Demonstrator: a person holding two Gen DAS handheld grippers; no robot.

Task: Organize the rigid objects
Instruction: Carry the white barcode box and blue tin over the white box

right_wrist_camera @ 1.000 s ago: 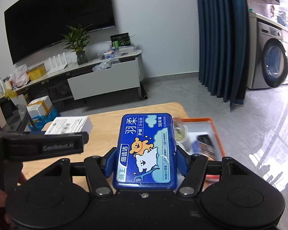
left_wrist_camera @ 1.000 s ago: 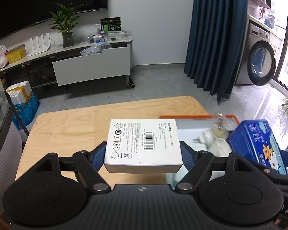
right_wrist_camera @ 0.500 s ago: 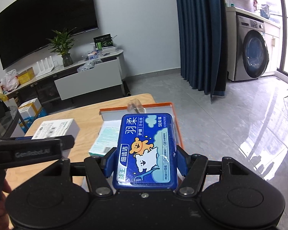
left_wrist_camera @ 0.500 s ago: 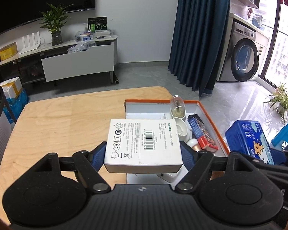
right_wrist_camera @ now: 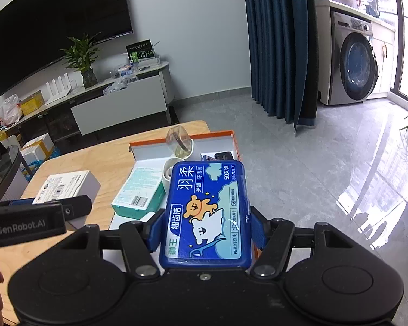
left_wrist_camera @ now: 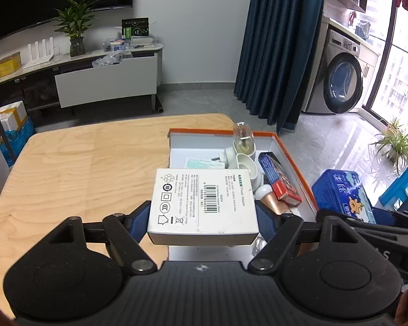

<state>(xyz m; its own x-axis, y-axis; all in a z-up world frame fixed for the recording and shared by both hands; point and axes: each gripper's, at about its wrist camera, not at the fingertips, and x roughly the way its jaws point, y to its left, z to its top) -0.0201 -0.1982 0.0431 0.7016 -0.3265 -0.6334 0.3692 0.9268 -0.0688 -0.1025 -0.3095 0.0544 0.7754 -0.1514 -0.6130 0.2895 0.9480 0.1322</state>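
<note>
Left claw (left_wrist_camera: 202, 217) clamped on white adapter box (left_wrist_camera: 204, 203), held over orange tray's (left_wrist_camera: 293, 160) near-left corner. Right claw (right_wrist_camera: 205, 231) clamped on blue floss tin (right_wrist_camera: 208, 212), above tray's right side. Judgement: lower flat into free gaps, clear of cups.

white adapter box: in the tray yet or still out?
Out. White adapter box is clamped in the left gripper, held above the orange tray.

Your white barcode-printed box (left_wrist_camera: 202, 203), your blue cartoon-bear case (right_wrist_camera: 208, 212), orange-rimmed white tray (left_wrist_camera: 293, 160) at one o'clock, pale wood-grain table (left_wrist_camera: 81, 168).
</note>
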